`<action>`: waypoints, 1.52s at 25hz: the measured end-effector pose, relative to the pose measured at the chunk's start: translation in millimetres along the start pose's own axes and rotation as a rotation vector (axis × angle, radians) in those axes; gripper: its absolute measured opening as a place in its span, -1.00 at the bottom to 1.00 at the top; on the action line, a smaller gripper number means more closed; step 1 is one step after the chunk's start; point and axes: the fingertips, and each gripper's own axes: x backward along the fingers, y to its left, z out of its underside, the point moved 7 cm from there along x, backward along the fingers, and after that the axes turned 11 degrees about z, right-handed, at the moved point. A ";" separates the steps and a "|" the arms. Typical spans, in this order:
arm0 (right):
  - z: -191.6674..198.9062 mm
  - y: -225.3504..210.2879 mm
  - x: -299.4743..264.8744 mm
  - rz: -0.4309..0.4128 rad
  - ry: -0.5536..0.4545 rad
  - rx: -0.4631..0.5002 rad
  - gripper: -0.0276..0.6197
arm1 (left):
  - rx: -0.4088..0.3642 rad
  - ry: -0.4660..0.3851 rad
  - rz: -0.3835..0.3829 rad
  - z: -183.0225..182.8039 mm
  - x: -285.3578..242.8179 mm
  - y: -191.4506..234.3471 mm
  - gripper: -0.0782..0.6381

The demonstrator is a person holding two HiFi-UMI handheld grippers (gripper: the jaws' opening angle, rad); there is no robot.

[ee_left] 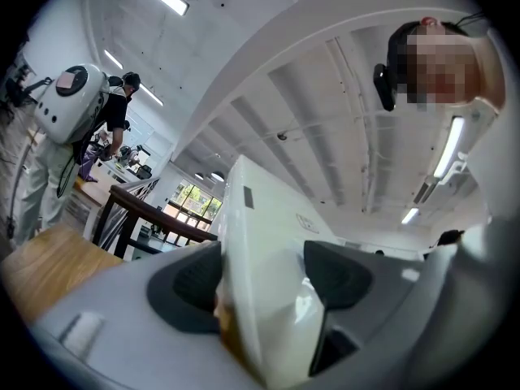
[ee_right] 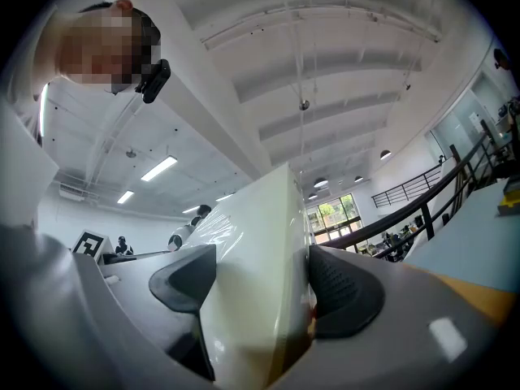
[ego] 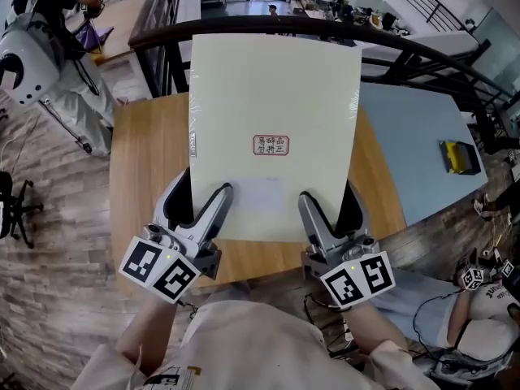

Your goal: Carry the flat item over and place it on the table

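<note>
Flat cream panel, red-bordered label print too small; left gripper, right gripper fingers each pinching near edge

Looking steeply down from the head onto the desk, and from very near, upward along the left tongs and right tongs, all sharing the flat panel.

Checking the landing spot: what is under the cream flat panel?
The wooden table shows at both sides and along the near edge of the panel, which the left gripper and right gripper clamp. The tabletop beneath it is covered.
</note>
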 end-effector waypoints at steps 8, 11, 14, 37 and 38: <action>13.6 -0.5 -40.3 0.026 0.049 -0.020 0.17 | 0.033 0.040 -0.013 -0.4 -18.2 40.0 0.07; 15.8 -0.5 -51.5 0.026 0.074 -0.027 0.17 | 0.048 0.055 -0.029 -1.2 -21.9 48.8 0.07; 15.9 -3.8 -65.4 0.024 0.086 -0.036 0.17 | 0.048 0.064 -0.040 -4.2 -30.9 57.8 0.07; 71.4 -92.6 -147.9 0.026 0.221 -0.097 0.17 | 0.104 0.160 -0.147 64.4 -116.5 114.3 0.06; 75.9 -98.2 -152.3 0.036 0.232 -0.096 0.17 | 0.113 0.169 -0.149 71.2 -122.5 119.6 0.06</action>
